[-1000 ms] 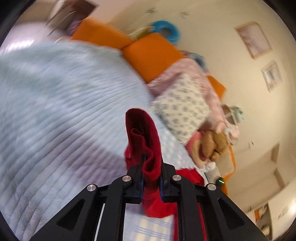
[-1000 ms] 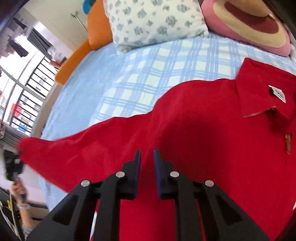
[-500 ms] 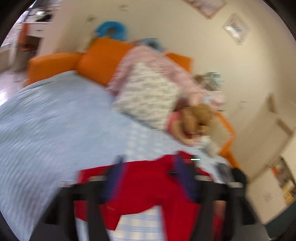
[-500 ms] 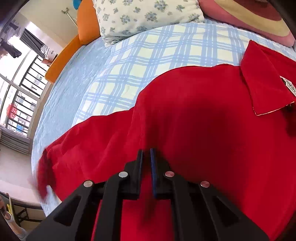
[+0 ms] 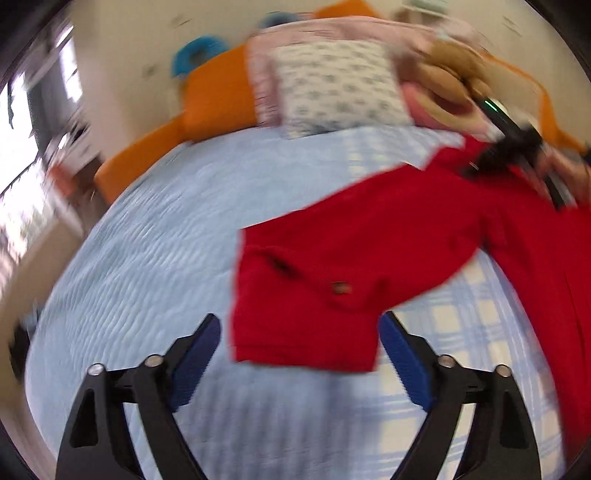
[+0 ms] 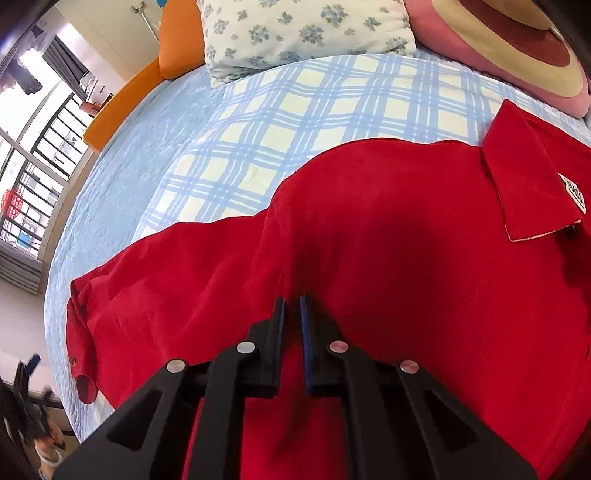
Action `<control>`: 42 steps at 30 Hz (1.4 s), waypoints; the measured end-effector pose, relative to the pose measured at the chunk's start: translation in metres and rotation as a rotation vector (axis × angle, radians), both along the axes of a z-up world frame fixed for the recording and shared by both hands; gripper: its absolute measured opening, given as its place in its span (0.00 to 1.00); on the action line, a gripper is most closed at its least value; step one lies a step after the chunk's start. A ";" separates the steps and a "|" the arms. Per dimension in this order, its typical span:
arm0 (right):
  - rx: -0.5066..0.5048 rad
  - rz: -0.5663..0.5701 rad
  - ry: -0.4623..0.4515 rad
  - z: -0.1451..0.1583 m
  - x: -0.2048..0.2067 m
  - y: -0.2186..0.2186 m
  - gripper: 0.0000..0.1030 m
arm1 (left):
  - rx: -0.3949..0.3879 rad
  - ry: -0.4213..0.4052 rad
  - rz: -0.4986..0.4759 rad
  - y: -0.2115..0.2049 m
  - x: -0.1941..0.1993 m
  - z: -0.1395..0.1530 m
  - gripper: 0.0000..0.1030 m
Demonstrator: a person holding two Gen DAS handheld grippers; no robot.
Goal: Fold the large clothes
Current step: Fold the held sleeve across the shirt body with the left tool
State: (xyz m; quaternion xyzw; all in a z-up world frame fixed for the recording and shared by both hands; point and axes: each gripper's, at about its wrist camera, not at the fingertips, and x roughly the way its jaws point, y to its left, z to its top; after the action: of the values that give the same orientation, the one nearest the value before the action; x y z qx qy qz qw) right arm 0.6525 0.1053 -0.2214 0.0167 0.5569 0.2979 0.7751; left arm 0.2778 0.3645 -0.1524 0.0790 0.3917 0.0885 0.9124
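Note:
A red collared shirt [image 5: 369, 240] [image 6: 406, 258] lies spread on the bed, its collar [image 6: 524, 184] at the right. Its long sleeve [image 6: 129, 295] stretches out to the bed's left edge. My left gripper [image 5: 299, 319] hovers low over the sleeve's cuff [image 5: 295, 339]; its jaws are opening and stand wide, and the cuff lies loose between them with no pad pressing on it. My right gripper [image 6: 291, 299] is shut on a pinched ridge of the red cloth near the shoulder. It also shows blurred at the far right of the left wrist view [image 5: 517, 147], with a hand behind it.
The shirt rests on a blue plaid sheet [image 6: 295, 129] over a pale blue quilt [image 5: 147, 240]. A floral pillow [image 5: 340, 85] [image 6: 303, 33], a pink round cushion [image 6: 517, 48] and a brown plush toy [image 5: 443, 81] line the orange headboard [image 5: 218, 99]. A window [image 6: 33, 177] lies beyond the bed's left edge.
My left gripper let go of the red sleeve, opened wide and swung down over it; the sleeve now lies flat on the bed. My right gripper closed on the shirt's cloth.

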 end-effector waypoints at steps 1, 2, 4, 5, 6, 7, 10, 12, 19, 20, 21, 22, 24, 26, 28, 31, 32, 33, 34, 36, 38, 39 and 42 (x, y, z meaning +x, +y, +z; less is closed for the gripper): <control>0.003 -0.002 0.002 0.000 0.000 -0.001 0.07 | 0.015 0.004 -0.021 -0.010 0.003 -0.001 0.87; 0.006 -0.003 0.003 0.000 0.000 -0.001 0.07 | 0.023 0.011 -0.035 -0.019 0.007 -0.002 0.88; 0.007 -0.005 0.001 0.000 0.000 -0.001 0.08 | 0.020 0.036 -0.047 -0.030 0.014 -0.006 0.88; 0.005 -0.004 -0.002 0.000 -0.001 -0.001 0.08 | 0.026 0.054 -0.049 -0.034 0.017 -0.010 0.87; 0.004 -0.003 -0.005 0.000 -0.001 -0.001 0.08 | 0.053 0.074 -0.040 -0.035 0.023 -0.015 0.87; 0.002 -0.003 -0.007 0.000 -0.001 -0.001 0.08 | 0.078 0.104 -0.037 -0.036 0.029 -0.023 0.87; 0.001 0.000 -0.014 0.000 -0.002 0.000 0.07 | 0.094 0.173 0.003 -0.025 0.038 -0.041 0.80; 0.000 0.001 -0.018 0.000 -0.003 -0.001 0.07 | 0.108 0.185 0.054 -0.016 0.044 -0.045 0.75; -0.009 0.009 -0.029 0.001 -0.003 0.001 0.07 | 0.170 0.222 0.065 -0.017 0.051 -0.054 0.53; -0.009 0.008 -0.028 0.001 -0.004 0.001 0.07 | 0.175 0.224 0.065 -0.019 0.053 -0.056 0.46; -0.009 0.007 -0.029 0.001 -0.004 0.001 0.07 | 0.177 0.226 0.065 -0.021 0.053 -0.056 0.39; -0.011 0.007 -0.032 0.001 -0.004 0.001 0.07 | 0.182 0.226 0.069 -0.021 0.055 -0.058 0.39; -0.011 0.009 -0.031 0.001 -0.004 0.001 0.07 | 0.190 0.232 0.071 -0.022 0.059 -0.061 0.37; -0.013 0.013 -0.033 0.001 -0.004 0.001 0.08 | 0.195 0.234 0.072 -0.021 0.062 -0.063 0.36; -0.008 0.011 -0.029 0.001 -0.003 -0.001 0.07 | 0.188 0.235 0.076 -0.020 0.065 -0.064 0.35; -0.007 0.012 -0.031 0.001 -0.003 -0.001 0.07 | 0.211 0.243 0.085 -0.019 0.070 -0.066 0.25; -0.009 0.011 -0.032 0.000 -0.003 -0.001 0.07 | 0.225 0.254 0.095 -0.017 0.073 -0.068 0.14; -0.010 0.011 -0.033 0.000 -0.003 -0.001 0.07 | 0.221 0.263 0.093 -0.015 0.074 -0.070 0.14; -0.011 0.012 -0.035 0.001 -0.004 -0.001 0.07 | 0.203 0.259 0.087 -0.012 0.074 -0.070 0.14; -0.012 0.018 -0.047 0.001 -0.005 0.000 0.07 | 0.190 0.252 0.075 -0.009 0.072 -0.066 0.12; -0.006 0.020 -0.053 0.000 -0.006 -0.001 0.07 | 0.200 0.241 0.057 -0.010 0.069 -0.063 0.12; -0.001 0.017 -0.050 0.000 -0.006 -0.001 0.07 | 0.214 0.240 0.039 -0.012 0.067 -0.062 0.11; 0.009 0.013 -0.043 -0.001 -0.005 -0.002 0.07 | 0.222 0.225 0.006 -0.017 0.062 -0.053 0.11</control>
State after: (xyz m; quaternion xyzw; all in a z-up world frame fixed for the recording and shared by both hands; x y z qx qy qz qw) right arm 0.6471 0.1031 -0.2221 0.0102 0.5390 0.3056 0.7849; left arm 0.3402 0.3476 -0.2055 0.1875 0.4796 0.1246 0.8481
